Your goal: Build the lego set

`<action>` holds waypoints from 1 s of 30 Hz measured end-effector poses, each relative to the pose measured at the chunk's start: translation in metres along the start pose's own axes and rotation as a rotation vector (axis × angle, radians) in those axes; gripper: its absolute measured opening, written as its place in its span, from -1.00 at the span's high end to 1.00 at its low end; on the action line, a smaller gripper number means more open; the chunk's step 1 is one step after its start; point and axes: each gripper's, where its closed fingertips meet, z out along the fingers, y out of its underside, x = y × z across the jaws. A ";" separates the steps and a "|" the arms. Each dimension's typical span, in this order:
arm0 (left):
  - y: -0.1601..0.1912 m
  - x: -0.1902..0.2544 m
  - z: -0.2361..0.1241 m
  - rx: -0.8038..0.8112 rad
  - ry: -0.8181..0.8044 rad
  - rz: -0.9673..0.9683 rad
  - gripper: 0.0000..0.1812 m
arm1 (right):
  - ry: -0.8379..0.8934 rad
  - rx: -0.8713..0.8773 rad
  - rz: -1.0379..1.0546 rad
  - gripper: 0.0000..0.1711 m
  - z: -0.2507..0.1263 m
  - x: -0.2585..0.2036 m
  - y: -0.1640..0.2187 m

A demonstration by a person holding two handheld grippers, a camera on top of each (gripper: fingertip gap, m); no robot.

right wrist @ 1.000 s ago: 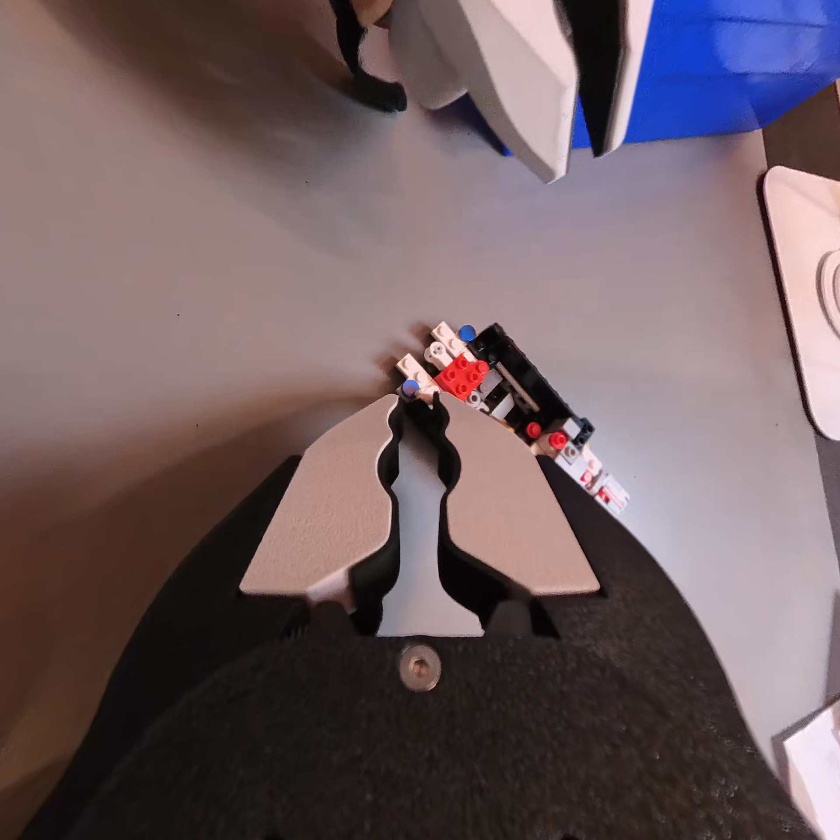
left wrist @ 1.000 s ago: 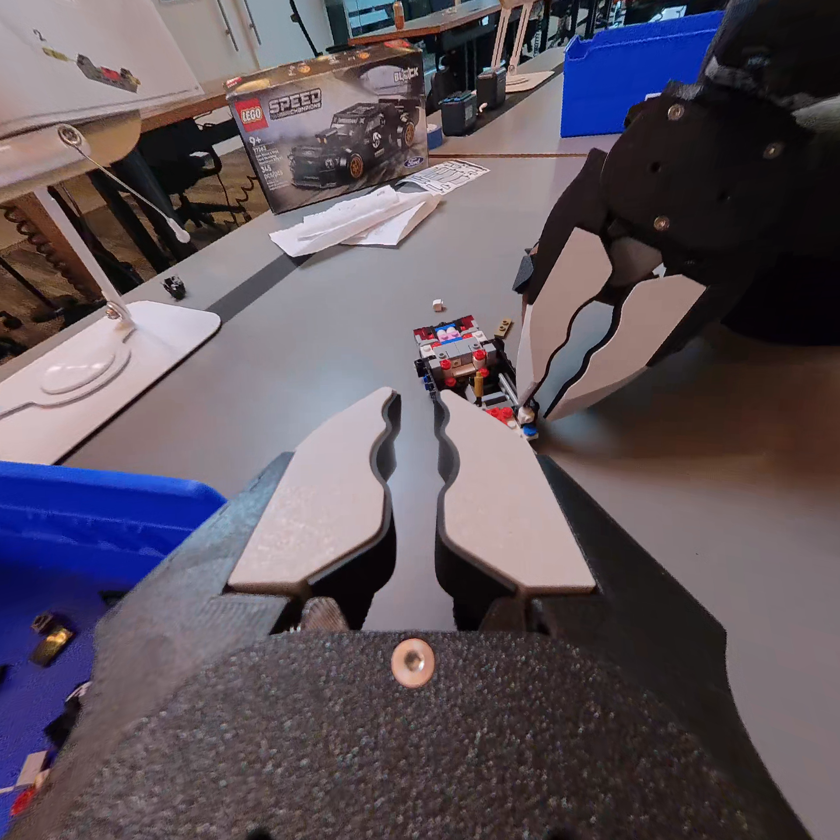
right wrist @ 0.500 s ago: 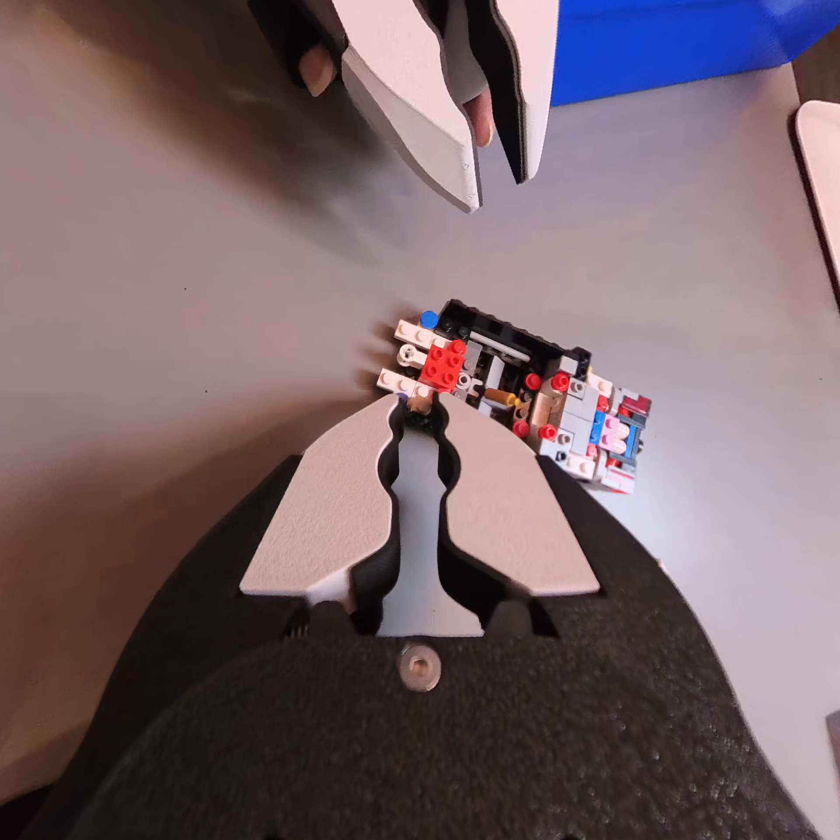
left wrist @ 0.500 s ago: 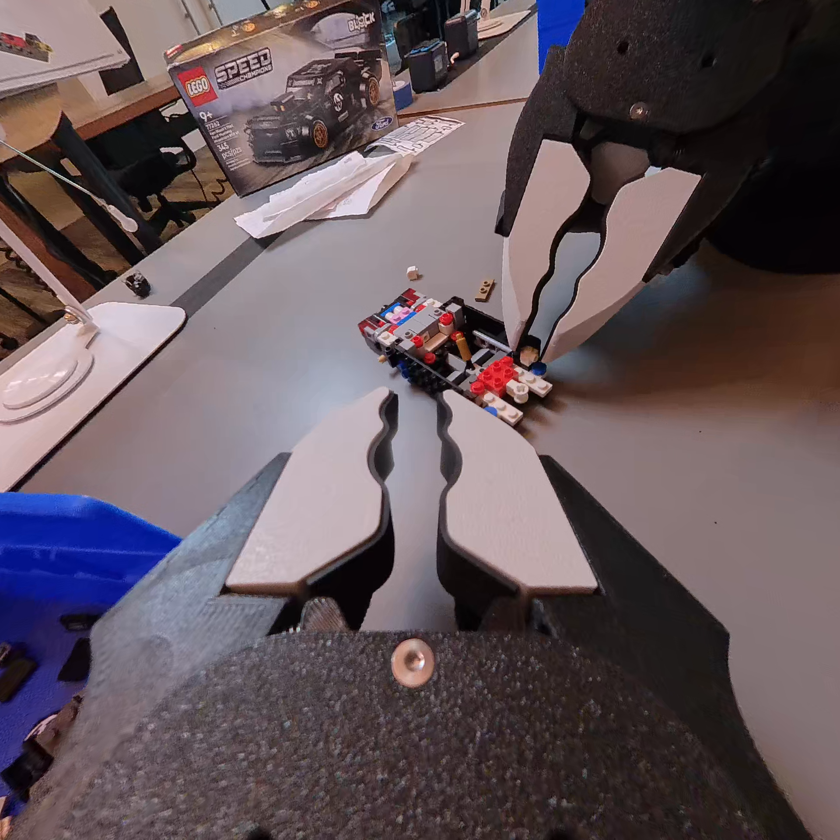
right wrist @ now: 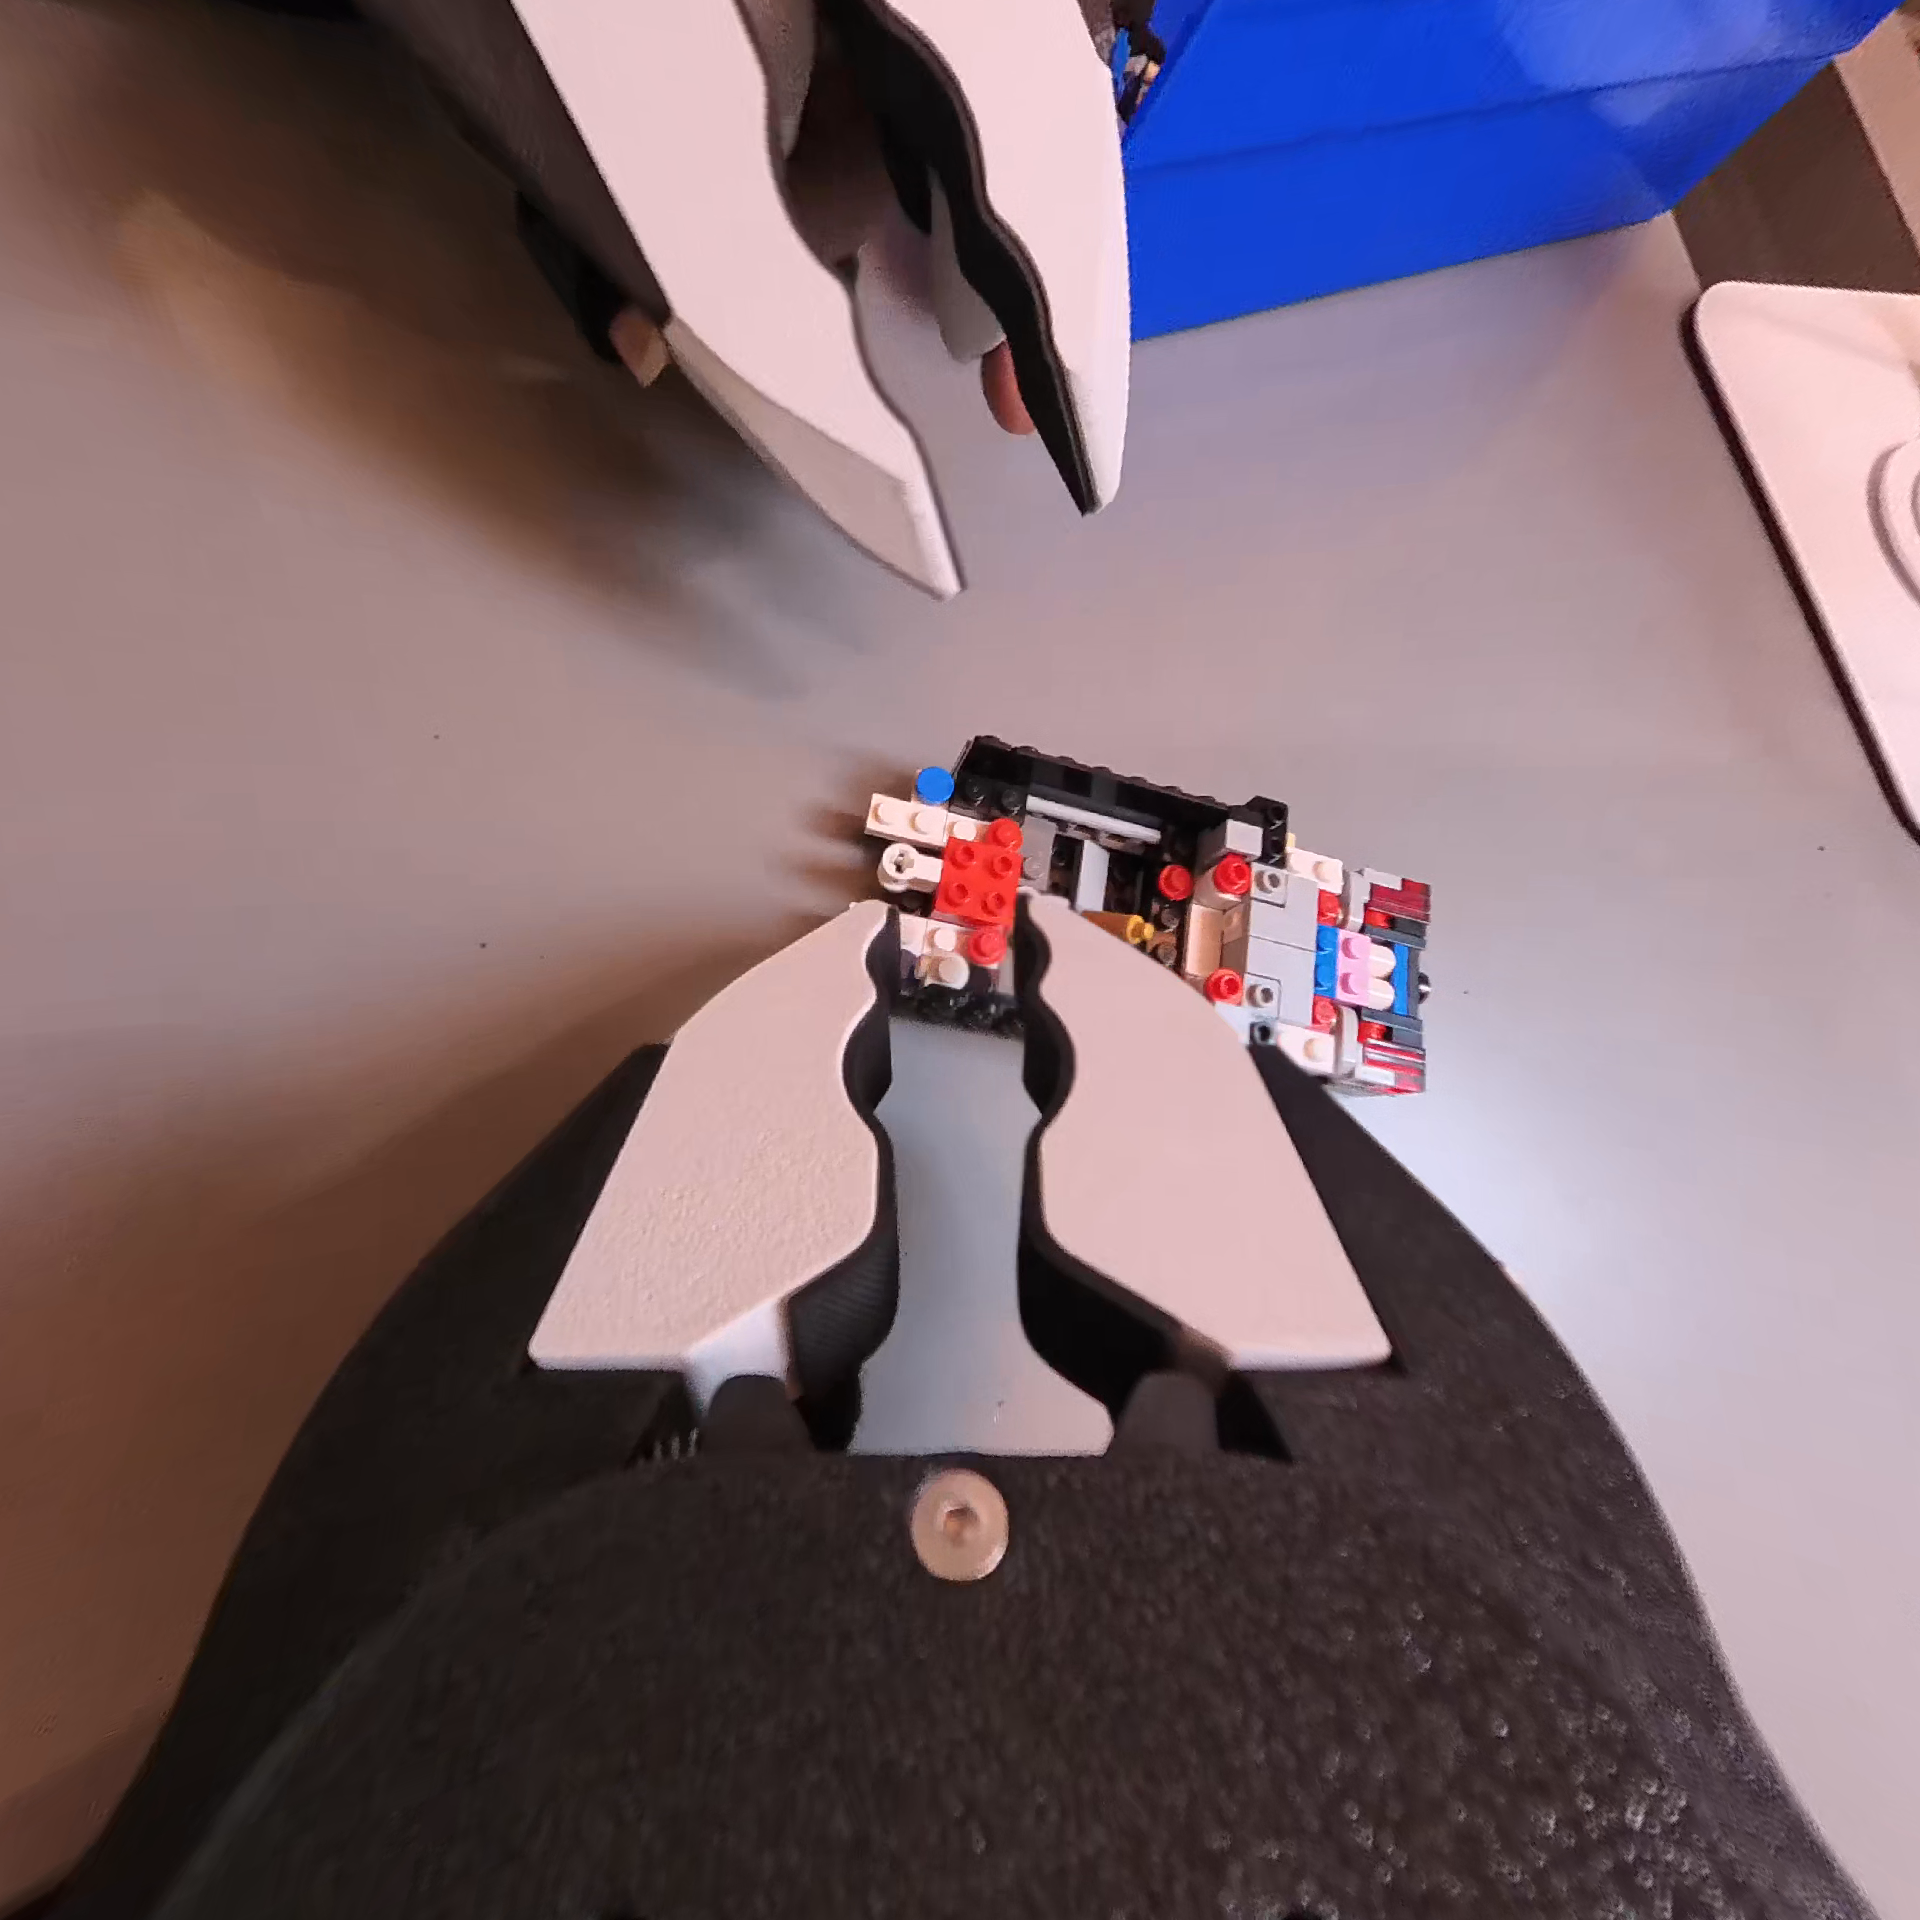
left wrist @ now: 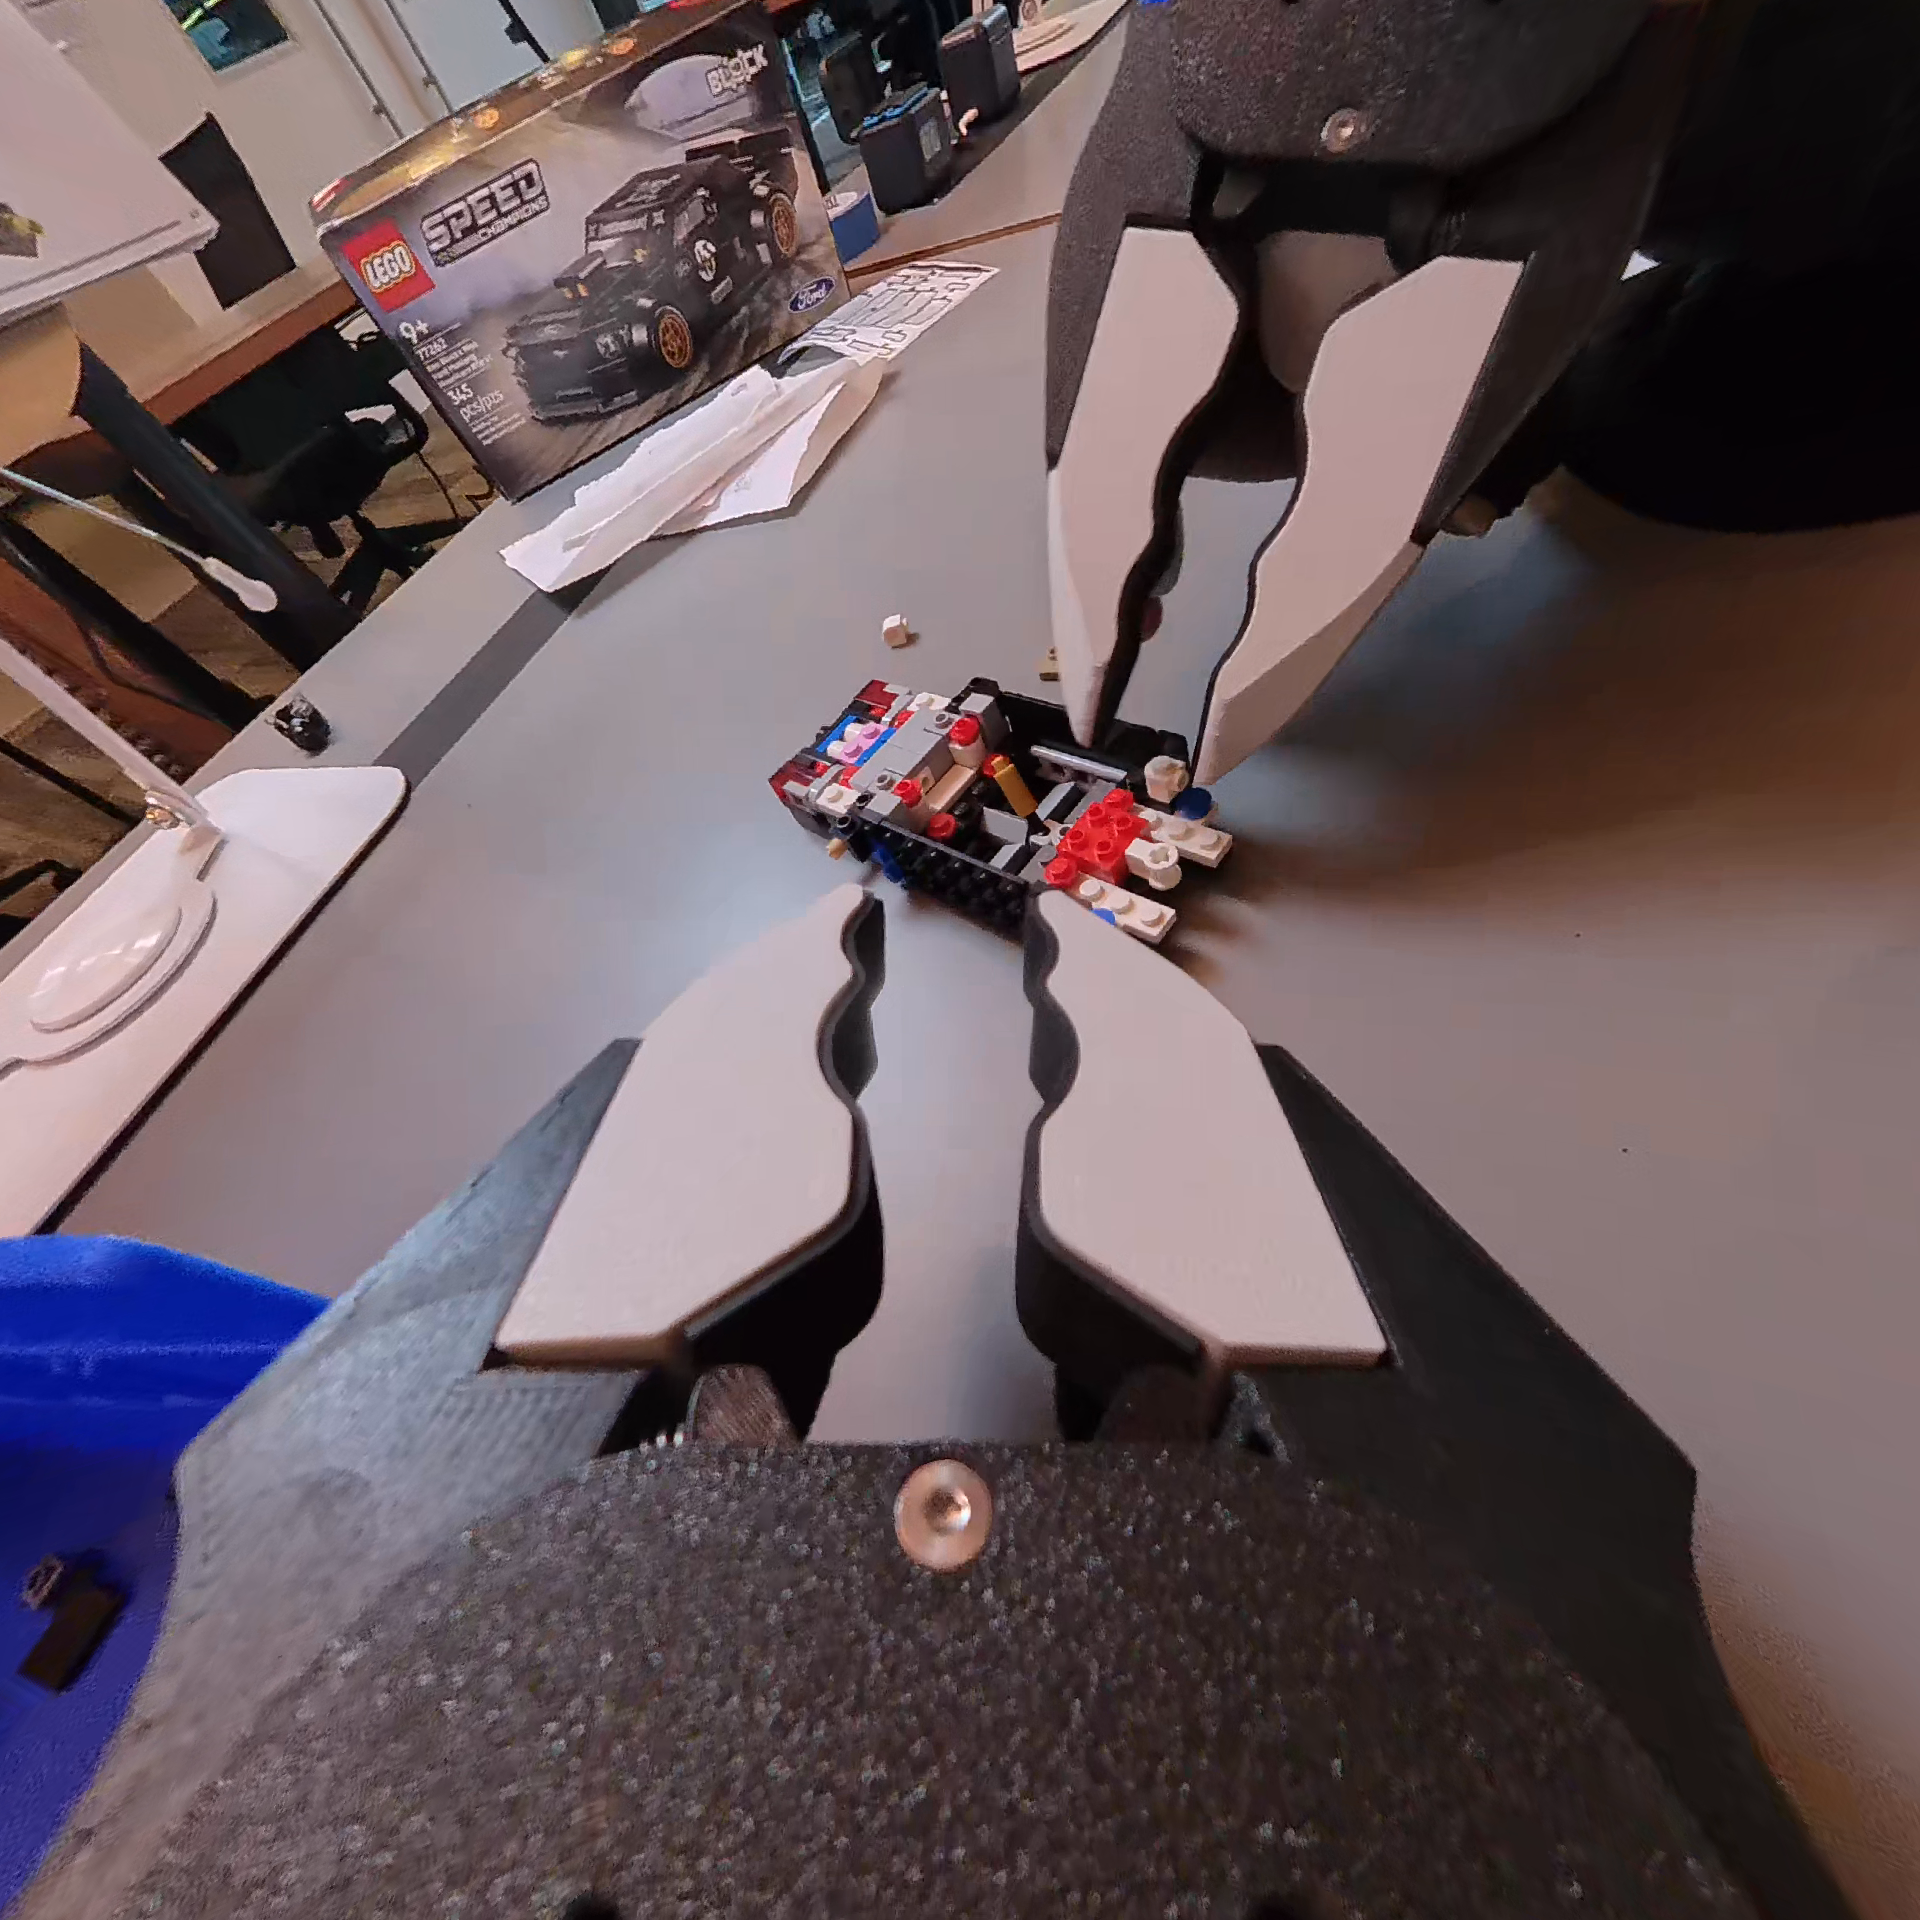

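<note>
The half-built lego car (left wrist: 987, 805) is lying on the grey bench (left wrist: 623, 883) a little above the middle of the frame in both views. In the left wrist view the left gripper (left wrist: 951, 920) is sitting in the lower middle, its fingers (left wrist: 727, 1122) standing slightly apart with a narrow gap and holding nothing, the tips just beside the near black edge of the car. The right gripper (left wrist: 1143, 743) is reaching down from the upper right of this frame, its fingers parted a little, with the tips at the far side of the car near a small white piece; I cannot tell if they are gripping anything. In the right wrist view the right gripper (right wrist: 951, 920) is showing its tips on each side of the car's end by the red brick (right wrist: 977, 878). A lego box (left wrist: 592, 301) is standing at the upper left, with white papers (left wrist: 686, 468) in front of it, and a blue bin (right wrist: 1455, 135) is sitting at the upper right of the right wrist view.
</note>
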 end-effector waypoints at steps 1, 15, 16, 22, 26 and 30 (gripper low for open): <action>0.000 0.001 0.001 0.000 0.005 0.005 0.70 | 0.005 -0.005 -0.001 0.74 0.001 0.001 0.001; -0.001 0.013 0.025 -0.022 0.112 0.104 0.53 | -0.006 -0.076 -0.042 0.75 0.008 -0.004 0.013; -0.002 0.016 0.028 -0.019 0.133 0.118 0.54 | -0.009 -0.073 -0.038 0.75 0.008 -0.004 0.013; 0.004 0.036 0.043 -0.062 0.298 0.237 0.54 | -0.037 -0.060 -0.010 0.75 0.005 -0.004 0.015; 0.009 0.039 0.045 -0.087 0.285 0.297 0.63 | -0.042 -0.048 0.001 0.75 0.005 -0.004 0.016; 0.010 0.040 0.045 -0.081 0.254 0.349 0.75 | -0.040 -0.045 0.009 0.75 0.003 -0.002 0.017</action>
